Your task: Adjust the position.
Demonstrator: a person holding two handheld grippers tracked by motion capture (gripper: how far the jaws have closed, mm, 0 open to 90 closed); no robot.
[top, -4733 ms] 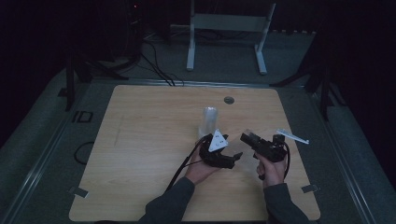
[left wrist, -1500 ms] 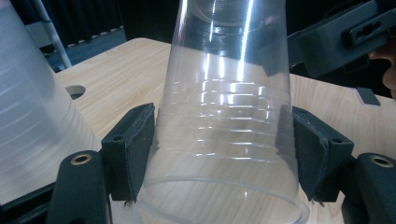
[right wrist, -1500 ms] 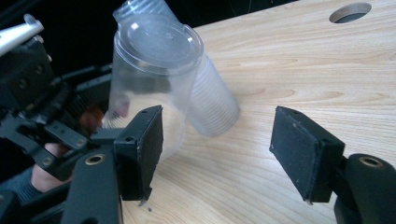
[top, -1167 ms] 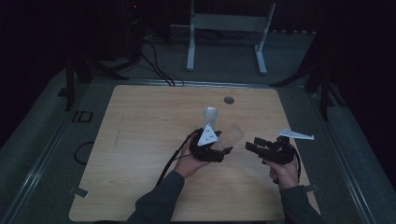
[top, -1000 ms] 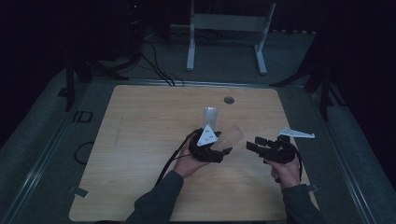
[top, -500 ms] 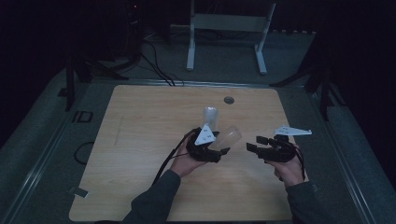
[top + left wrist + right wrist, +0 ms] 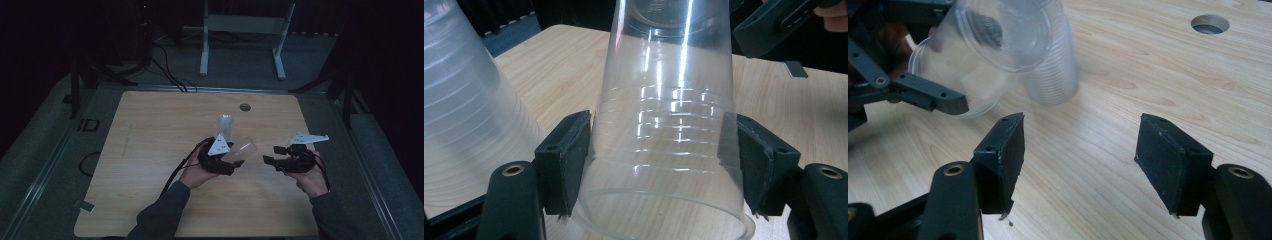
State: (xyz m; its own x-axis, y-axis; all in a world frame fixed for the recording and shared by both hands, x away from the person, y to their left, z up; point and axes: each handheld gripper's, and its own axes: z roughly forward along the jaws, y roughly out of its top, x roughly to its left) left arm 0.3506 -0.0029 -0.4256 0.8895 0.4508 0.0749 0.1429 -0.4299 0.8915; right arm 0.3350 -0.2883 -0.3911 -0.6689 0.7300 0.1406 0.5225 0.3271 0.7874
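- A clear plastic cup [image 7: 669, 130] is pinched between the pads of the left tongs [image 7: 664, 165], which have just been closing on it, and is held tilted above the worktop [image 7: 150, 135].
- A stack of cups [image 7: 225, 129] is seen just beside it.
- The right tongs [image 7: 1080, 155] are held spread and empty, nearby.

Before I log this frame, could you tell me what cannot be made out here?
- Left gripper view: the clear cup between the left gripper pads runs off the top edge.
- High view: the cup stack is dim and small, so its count is unreadable.
- Right gripper view: the left gripper's body is cut by the left edge.
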